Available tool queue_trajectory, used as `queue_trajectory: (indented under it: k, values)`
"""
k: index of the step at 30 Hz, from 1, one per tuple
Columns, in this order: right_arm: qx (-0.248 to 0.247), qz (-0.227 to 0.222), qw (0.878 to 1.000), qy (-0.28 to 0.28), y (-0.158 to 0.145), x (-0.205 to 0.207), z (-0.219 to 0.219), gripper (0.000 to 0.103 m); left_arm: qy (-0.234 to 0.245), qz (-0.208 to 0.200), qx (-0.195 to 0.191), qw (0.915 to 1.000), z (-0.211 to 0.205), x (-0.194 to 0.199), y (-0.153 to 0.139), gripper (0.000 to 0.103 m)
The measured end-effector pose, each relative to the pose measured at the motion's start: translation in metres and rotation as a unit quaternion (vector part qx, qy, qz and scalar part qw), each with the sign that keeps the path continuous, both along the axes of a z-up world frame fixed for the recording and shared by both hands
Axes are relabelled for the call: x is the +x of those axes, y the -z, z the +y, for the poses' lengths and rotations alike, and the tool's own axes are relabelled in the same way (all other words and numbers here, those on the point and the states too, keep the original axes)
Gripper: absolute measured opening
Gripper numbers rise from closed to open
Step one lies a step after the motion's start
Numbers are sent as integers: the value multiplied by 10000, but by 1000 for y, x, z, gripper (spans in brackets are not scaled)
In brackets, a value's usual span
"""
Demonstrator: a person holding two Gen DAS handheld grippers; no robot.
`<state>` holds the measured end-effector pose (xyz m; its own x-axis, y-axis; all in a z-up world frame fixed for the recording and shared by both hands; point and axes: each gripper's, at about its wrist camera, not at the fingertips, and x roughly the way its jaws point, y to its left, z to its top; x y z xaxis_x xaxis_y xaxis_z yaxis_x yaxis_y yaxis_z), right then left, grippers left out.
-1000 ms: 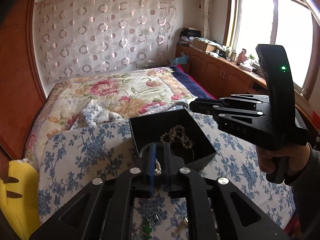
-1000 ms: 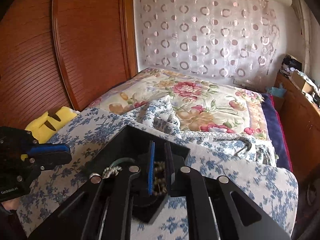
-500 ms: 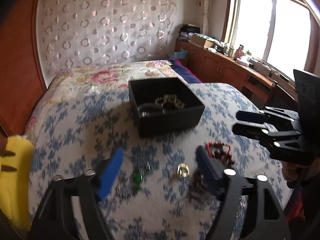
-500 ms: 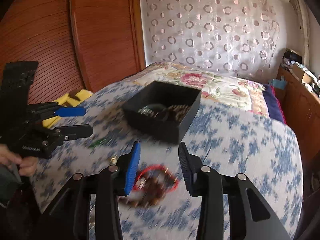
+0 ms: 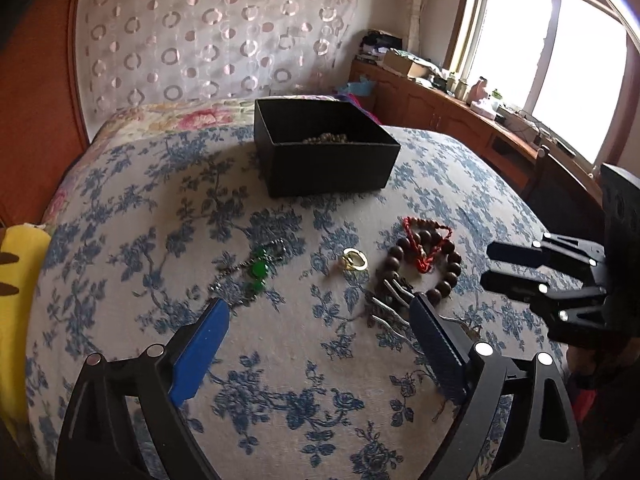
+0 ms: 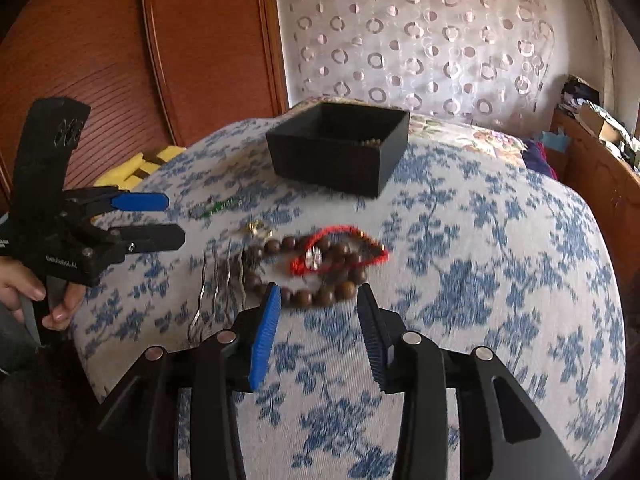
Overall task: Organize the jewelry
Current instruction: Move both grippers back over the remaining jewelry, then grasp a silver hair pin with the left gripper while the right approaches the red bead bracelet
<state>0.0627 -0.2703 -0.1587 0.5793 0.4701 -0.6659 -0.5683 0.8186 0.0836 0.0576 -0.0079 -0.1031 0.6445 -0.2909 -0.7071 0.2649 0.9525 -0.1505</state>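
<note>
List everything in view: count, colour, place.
jewelry box: 1, black, far centre of bedspread, beads inside
wooden bead bracelet: 1, brown, right of centre
cord bracelet: 1, red, over the bead bracelet
ring: 1, gold, centre
green-stone necklace: 1, left of ring
hair comb: 1, silver, left of bracelets
bedspread: 1, blue floral
plush: 1, yellow, left edge
left gripper: open, empty
right gripper: open, empty

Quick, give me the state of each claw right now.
Left claw: open, holding nothing, above the blue floral bedspread.
Right claw: open, holding nothing, just short of the brown wooden bead bracelet.
</note>
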Motion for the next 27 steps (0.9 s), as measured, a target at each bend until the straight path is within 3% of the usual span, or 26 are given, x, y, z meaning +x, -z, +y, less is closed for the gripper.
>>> queue_trajectory:
  k: [9,11,14,27]
  values:
    - [53,151,9998,75,10,-4,-7,42,314,296,-271,9987,-21,7,8,84]
    - [76,192,9998,79,13,-3,-8,42,372,372,-295,9982,-25,9,10,70]
    - [103,257,9996,78,16,-1,-8,42,432,499,-361,9972,-30,12,13,57]
    - [202,333,9992,60,18,1,-12,42,432,642,-692,9946,-25,12,17,19]
